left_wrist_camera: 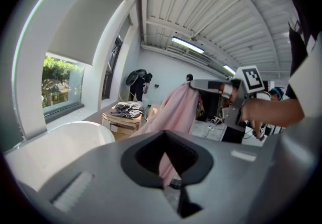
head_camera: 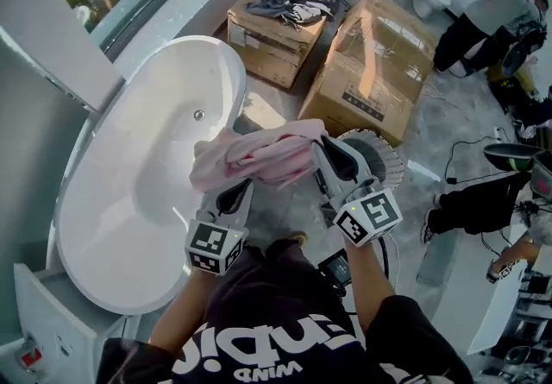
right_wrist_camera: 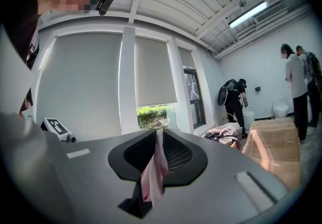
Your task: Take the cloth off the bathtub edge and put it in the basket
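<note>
Cloth (head_camera: 259, 158) drapes from left tool (head_camera: 236, 191) and right tool (head_camera: 323, 152).

- Black T-shirt (head_camera: 285, 348) of the person, bottom edge of the head view: white lettering seen upside down. The small word "WIND" can be read; the larger word beside it cannot be made out for sure.
- Left gripper's white cube (head_camera: 213, 246) and right gripper's white cube (head_camera: 369, 217): black-and-white square marker patterns, no letters or numbers.
- Large brown cardboard box (head_camera: 379, 63) and smaller brown cardboard box (head_camera: 272, 33): dark printed blocks on their sides, too small to read.
- Small red tag (head_camera: 28, 356) on the white cabinet: unreadable.
</note>
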Action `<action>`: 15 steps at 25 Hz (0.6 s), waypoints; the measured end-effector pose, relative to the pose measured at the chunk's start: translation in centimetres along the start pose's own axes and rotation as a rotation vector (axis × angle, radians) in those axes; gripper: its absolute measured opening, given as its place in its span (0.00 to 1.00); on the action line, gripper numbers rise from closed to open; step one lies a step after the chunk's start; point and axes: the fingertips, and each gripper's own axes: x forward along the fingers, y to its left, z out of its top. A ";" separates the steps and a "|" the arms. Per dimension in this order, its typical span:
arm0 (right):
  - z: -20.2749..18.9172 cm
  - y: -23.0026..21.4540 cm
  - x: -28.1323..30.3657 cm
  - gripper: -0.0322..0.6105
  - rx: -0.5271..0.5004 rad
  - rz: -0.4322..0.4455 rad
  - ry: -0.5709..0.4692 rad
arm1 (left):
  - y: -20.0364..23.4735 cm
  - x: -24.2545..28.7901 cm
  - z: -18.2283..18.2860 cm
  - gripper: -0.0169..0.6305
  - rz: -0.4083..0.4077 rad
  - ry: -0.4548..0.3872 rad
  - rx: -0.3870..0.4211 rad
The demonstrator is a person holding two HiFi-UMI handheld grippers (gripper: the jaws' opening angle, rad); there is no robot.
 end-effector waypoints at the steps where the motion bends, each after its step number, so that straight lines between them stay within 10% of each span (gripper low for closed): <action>1: 0.5 -0.7 -0.7 0.14 0.000 -0.017 -0.010 | -0.7 0.7 0.2 0.02 -0.017 0.003 0.008; 15: 5.8 -9.5 -10.4 0.14 -0.043 -0.240 -0.110 | -10.3 8.5 1.4 0.02 -0.258 0.045 0.113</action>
